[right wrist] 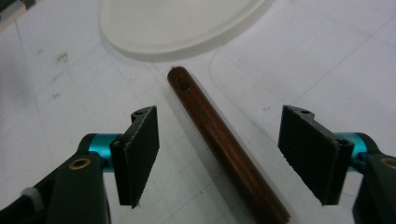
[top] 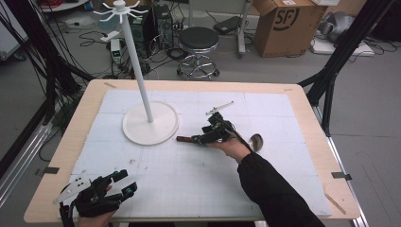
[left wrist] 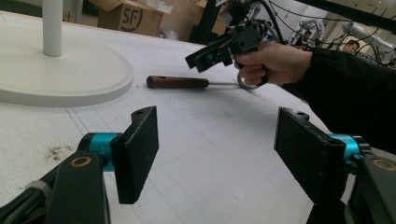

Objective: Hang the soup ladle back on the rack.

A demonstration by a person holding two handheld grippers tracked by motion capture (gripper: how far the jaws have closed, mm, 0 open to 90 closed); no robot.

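My right gripper [top: 204,138] hung low over the wooden handle [right wrist: 219,140] of the ladle [top: 222,139]. Its jaws stood wide, one on each side of the handle, and the pads did not touch it. The ladle lay flat near the middle of the white mat [top: 189,184], handle end just beside the round base of the white hook stand [top: 150,124], its metal bowl [top: 256,141] toward the right edge. My left gripper [top: 124,182] rested near the front left corner of the mat, well apart from the ladle. In its own view its jaws [left wrist: 215,154] stood apart with nothing between them.
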